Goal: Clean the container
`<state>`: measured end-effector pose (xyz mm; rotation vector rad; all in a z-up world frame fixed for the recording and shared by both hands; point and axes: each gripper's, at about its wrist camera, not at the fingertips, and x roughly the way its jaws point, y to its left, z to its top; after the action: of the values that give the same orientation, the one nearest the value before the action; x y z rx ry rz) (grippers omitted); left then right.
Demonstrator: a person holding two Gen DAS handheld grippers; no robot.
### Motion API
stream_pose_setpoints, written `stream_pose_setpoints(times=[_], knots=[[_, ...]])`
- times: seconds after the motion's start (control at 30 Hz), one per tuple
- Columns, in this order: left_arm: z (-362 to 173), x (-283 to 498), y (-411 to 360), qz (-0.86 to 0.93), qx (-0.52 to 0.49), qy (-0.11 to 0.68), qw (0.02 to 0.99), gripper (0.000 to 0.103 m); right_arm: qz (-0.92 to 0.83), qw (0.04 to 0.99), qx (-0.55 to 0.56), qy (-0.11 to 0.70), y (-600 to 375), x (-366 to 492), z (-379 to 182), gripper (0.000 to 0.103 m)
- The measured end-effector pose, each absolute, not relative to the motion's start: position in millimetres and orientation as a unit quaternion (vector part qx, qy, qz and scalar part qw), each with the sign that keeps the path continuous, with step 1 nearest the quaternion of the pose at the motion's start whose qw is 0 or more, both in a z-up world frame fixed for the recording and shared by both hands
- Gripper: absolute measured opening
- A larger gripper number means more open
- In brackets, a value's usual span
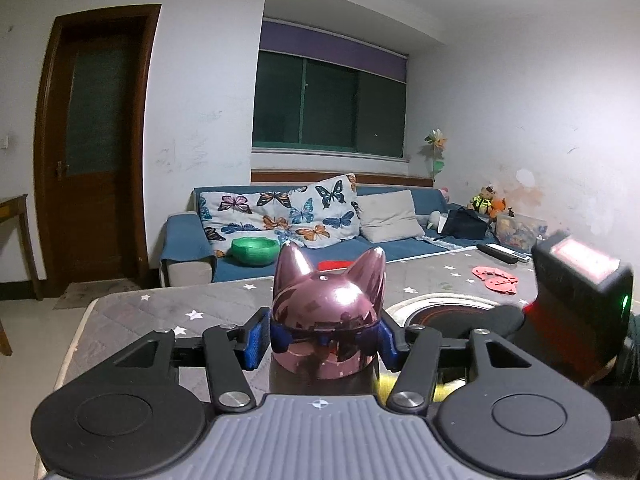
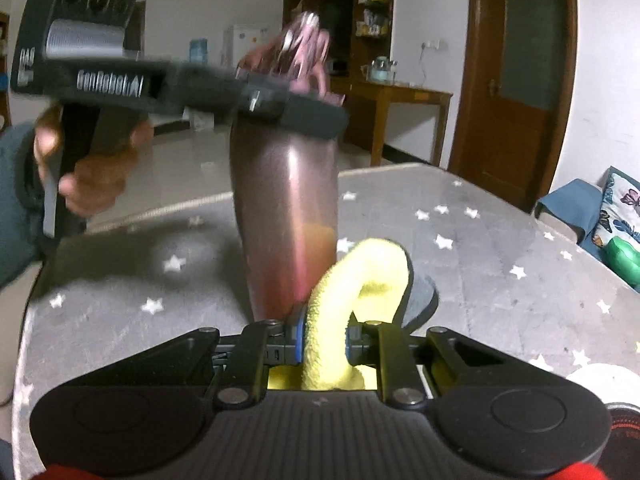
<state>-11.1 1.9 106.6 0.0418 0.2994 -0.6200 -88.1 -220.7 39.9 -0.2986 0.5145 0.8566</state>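
A shiny pink bottle with a cat-ear cap (image 1: 328,312) stands on the grey star-patterned table (image 1: 168,312). My left gripper (image 1: 325,338) is shut on the bottle just below the cap. In the right wrist view the bottle's tall body (image 2: 286,216) leans slightly, with the left gripper (image 2: 280,100) clamped near its top. My right gripper (image 2: 324,346) is shut on a folded yellow cloth (image 2: 352,284), which touches the bottle's lower right side. The right gripper's body (image 1: 580,308) shows blurred at the right of the left wrist view.
A round black-and-white stand (image 1: 448,312) sits on the table right of the bottle. Red paper cutouts (image 1: 494,278) and a remote (image 1: 504,254) lie farther back. A blue sofa (image 1: 304,236) with a green bowl (image 1: 255,250) is behind the table. A wooden side table (image 2: 396,108) stands by the door.
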Motion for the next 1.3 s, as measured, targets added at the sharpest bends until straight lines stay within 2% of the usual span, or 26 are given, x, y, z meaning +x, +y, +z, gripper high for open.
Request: stream_pose_setpoints(times=[0.33, 0.67, 0.8, 1.03, 1.17, 1.3], knots=[[109, -11, 4, -0.3, 0.001, 0.141, 0.944, 0.058, 0.424, 0.882, -0.132, 0.157, -232, -114, 91, 0.016], [103, -10, 0, -0.284, -0.005, 0.147, 0.947, 0.058, 0.419, 0.873, -0.099, 0.23, -231, -106, 39, 0.016], [103, -13, 1, -0.279, -0.003, 0.144, 0.949, 0.058, 0.414, 0.871, -0.048, 0.259, -243, -100, 30, 0.016], [105, -18, 6, -0.27, 0.007, 0.135, 0.953, 0.058, 0.444, 0.843, 0.128, 0.276, -287, -86, 34, 0.016], [104, -19, 5, -0.27, 0.009, 0.133, 0.954, 0.058, 0.453, 0.837, 0.184, 0.247, -310, -83, 46, 0.016], [103, -20, -3, -0.27, 0.019, 0.132, 0.954, 0.056, 0.453, 0.846, 0.222, 0.173, -324, -90, 72, 0.016]])
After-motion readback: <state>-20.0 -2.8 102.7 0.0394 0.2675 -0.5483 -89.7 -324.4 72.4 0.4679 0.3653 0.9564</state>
